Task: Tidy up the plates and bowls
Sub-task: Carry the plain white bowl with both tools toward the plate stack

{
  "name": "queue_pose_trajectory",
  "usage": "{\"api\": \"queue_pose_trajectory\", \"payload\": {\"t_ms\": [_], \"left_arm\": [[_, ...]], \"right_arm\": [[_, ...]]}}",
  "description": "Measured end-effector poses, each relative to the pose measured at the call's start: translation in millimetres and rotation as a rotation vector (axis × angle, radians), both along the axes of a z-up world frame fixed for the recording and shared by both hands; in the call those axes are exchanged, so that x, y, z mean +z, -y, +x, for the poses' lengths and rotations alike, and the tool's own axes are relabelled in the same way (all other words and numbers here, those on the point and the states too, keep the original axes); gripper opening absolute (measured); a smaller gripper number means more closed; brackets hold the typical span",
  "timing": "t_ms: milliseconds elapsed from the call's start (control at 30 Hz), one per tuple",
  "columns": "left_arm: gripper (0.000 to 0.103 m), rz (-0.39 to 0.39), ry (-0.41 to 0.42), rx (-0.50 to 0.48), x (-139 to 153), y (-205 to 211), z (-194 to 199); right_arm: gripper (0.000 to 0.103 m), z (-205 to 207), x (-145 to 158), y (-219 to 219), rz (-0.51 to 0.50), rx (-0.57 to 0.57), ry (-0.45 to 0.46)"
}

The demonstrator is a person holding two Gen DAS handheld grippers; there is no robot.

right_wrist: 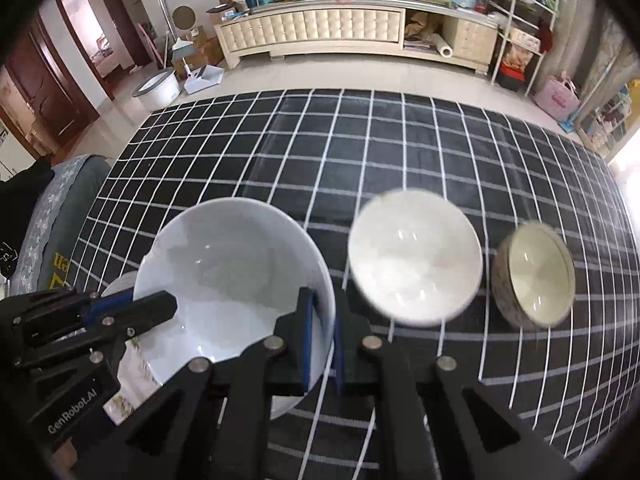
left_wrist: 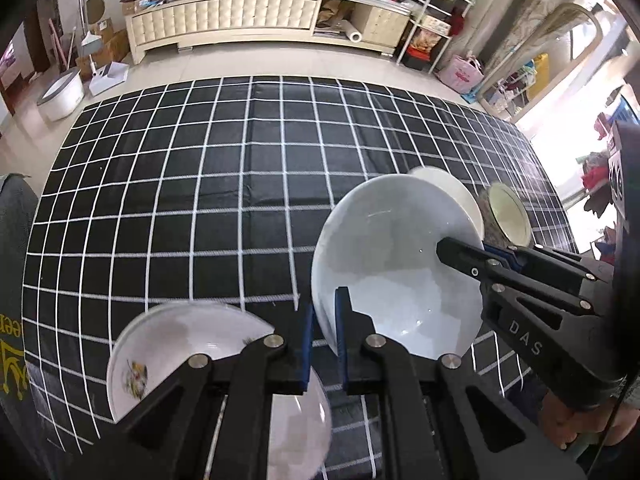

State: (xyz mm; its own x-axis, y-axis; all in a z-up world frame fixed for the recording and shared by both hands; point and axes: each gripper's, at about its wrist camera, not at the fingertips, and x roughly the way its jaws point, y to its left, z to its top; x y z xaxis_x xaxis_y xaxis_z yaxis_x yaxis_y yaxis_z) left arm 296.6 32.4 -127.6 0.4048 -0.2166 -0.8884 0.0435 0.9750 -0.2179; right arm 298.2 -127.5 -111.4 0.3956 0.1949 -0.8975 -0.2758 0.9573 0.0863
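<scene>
A large white bowl (left_wrist: pixel 392 264) (right_wrist: pixel 228 272) is held by both grippers at opposite sides of its rim. My left gripper (left_wrist: pixel 324 316) is shut on its left rim, seen from the side in the right wrist view (right_wrist: pixel 158 306). My right gripper (right_wrist: pixel 322 316) is shut on its right rim, and enters the left wrist view from the right (left_wrist: pixel 464 254). Beneath the bowl lies a white bowl with a flower print (left_wrist: pixel 160 356) (right_wrist: pixel 128 384), partly hidden. A plain cream bowl (right_wrist: pixel 416 256) (left_wrist: pixel 452 188) and a small speckled bowl (right_wrist: pixel 532 276) (left_wrist: pixel 508 212) stand on the cloth to the right.
A black cloth with a white grid (left_wrist: pixel 200 184) (right_wrist: pixel 360 152) covers the table, with open cloth behind and to the left of the bowls. A grey cushioned seat (right_wrist: pixel 60 208) sits at the table's left edge. A cluttered cream sideboard (right_wrist: pixel 320 28) stands across the floor.
</scene>
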Motion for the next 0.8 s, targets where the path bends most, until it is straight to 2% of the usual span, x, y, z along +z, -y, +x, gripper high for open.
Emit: {"api": "queue_pose_trajectory", "payload": {"t_ms": [200, 500, 667, 800], "left_arm": [[0.008, 0.011, -0.02, -0.032, -7, 18, -29], [0.008, 0.014, -0.074, -0.059, -39, 34, -56], [0.008, 0.018, -0.121, -0.062, -61, 38, -61], [0.008, 0.034, -0.124, -0.08, -67, 46, -62]], "right_arm": [[0.012, -29, -9, 19, 0.013, -0.041, -0.03], [0.012, -62, -41, 37, 0.033, -0.095, -0.101], [0.012, -71, -58, 36, 0.005, -0.096, -0.115], [0.012, -73, -70, 39, 0.014, -0.105, -0.139]]}}
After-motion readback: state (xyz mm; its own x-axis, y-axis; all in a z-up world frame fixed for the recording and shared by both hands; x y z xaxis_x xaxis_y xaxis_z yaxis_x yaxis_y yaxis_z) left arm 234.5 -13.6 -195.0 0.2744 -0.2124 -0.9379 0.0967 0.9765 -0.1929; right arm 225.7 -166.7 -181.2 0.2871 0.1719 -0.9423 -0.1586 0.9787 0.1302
